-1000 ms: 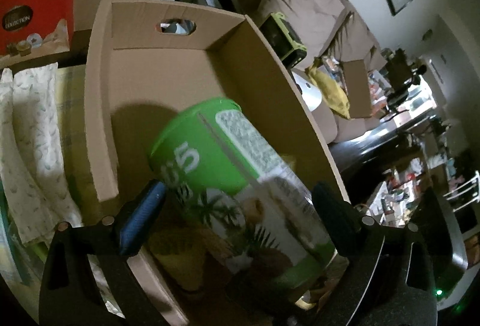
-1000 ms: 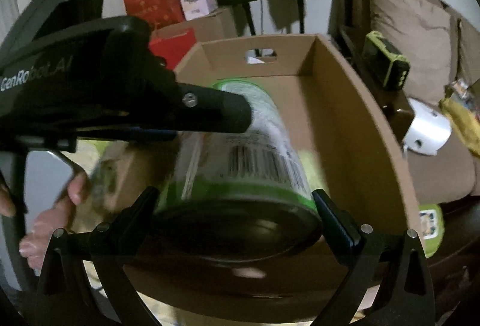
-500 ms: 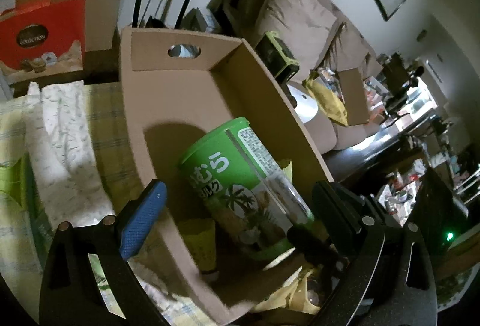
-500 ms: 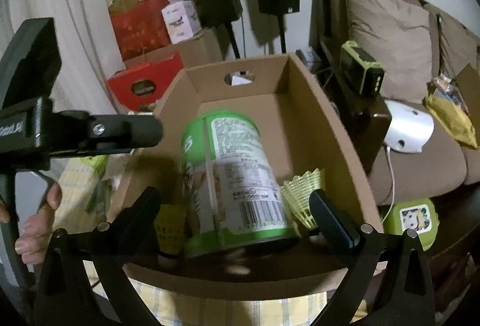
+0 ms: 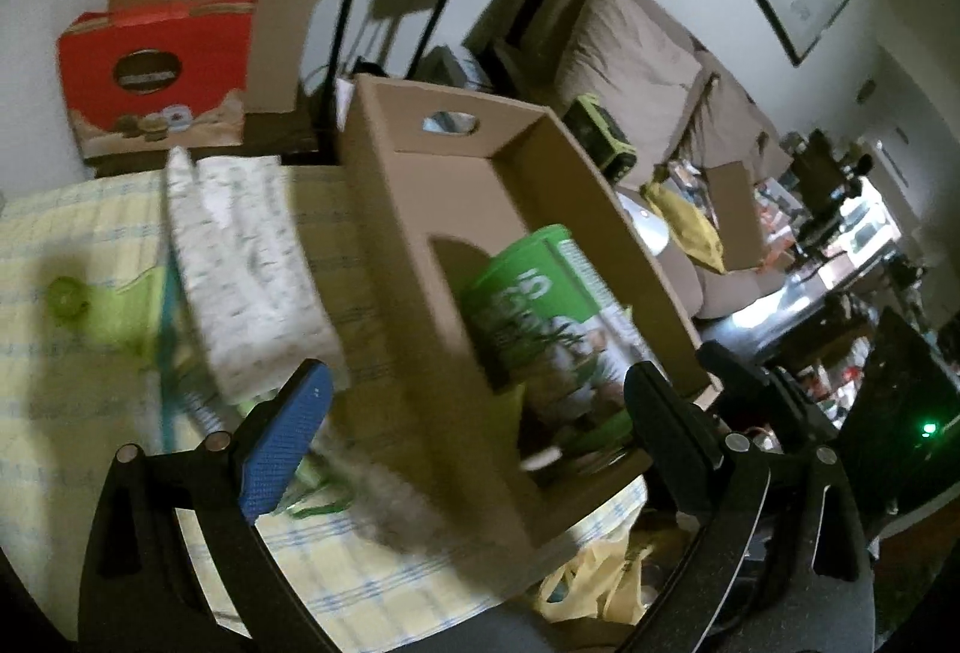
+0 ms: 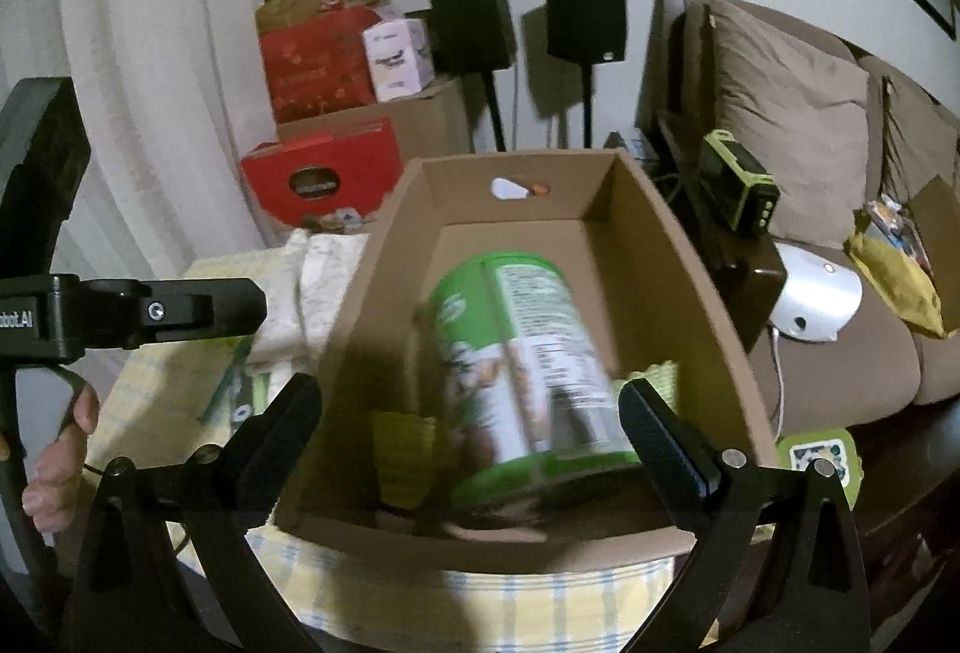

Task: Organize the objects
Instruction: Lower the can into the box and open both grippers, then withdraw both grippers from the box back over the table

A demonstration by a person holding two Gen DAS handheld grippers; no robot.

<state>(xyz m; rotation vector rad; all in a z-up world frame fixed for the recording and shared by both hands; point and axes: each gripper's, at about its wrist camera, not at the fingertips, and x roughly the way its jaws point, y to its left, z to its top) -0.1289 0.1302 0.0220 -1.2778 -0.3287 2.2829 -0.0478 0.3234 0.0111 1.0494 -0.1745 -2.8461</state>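
A green printed canister point(image 6: 528, 371) lies on its side inside the open cardboard box point(image 6: 678, 257), near the box's front end; it also shows in the left wrist view point(image 5: 540, 317), blurred. Two yellow-green shuttlecocks point(image 6: 402, 443) lie beside it. My right gripper point(image 6: 468, 425) is open and empty, held in front of the box. My left gripper point(image 5: 474, 413) is open and empty, over the box's left wall point(image 5: 396, 233) and the checked tablecloth point(image 5: 72, 401).
A folded white patterned cloth point(image 5: 246, 257) lies left of the box. Red gift boxes point(image 5: 156, 71) and a brown carton stand behind. Speakers on stands point(image 6: 585, 17) and a sofa point(image 6: 792, 113) are at the back right. A yellow bag point(image 5: 600, 581) hangs below the table edge.
Both grippers have let go of the canister and pulled back from the box. The canister now lies inside the box. The left gripper has shifted left.
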